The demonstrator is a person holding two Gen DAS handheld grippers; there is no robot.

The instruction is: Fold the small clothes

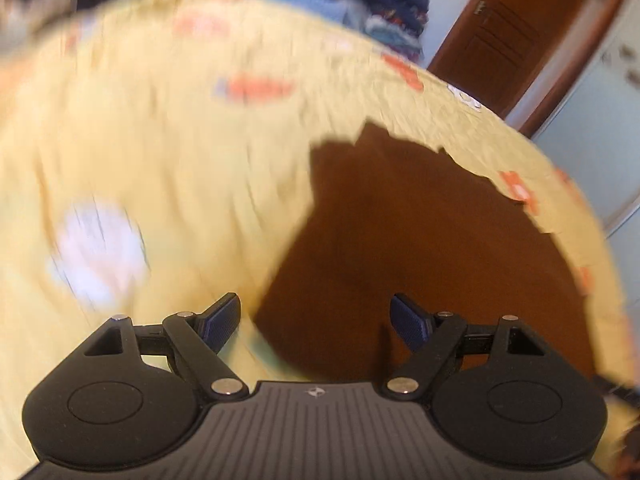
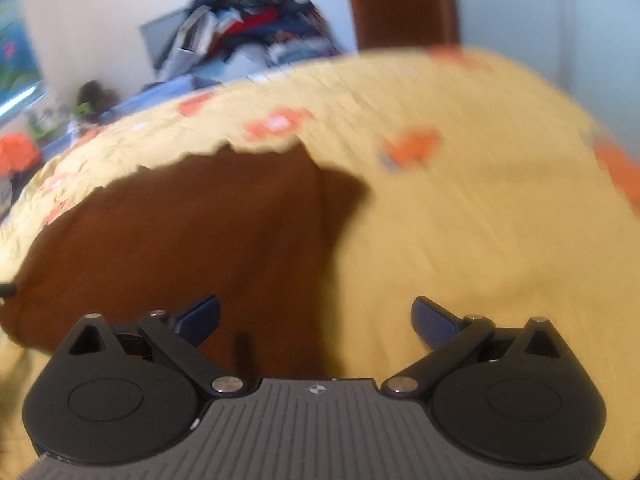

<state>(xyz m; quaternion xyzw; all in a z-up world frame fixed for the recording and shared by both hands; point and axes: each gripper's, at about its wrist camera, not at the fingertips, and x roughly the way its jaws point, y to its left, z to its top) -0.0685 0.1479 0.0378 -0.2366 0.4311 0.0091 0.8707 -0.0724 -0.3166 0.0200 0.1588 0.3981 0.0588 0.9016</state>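
Brown garment (image 1: 420, 248) on yellow bedspread (image 1: 160, 152); no writing legible.

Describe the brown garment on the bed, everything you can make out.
The brown garment is a plain, dark rust-brown piece of soft cloth with no visible print. It lies spread flat on the yellow bedspread, with a jagged-looking far edge and a corner lobe sticking out at one side. Motion blur hides seams, so its type is unclear. Both the left gripper and the right gripper hang above it with jaws open, and neither grips it.
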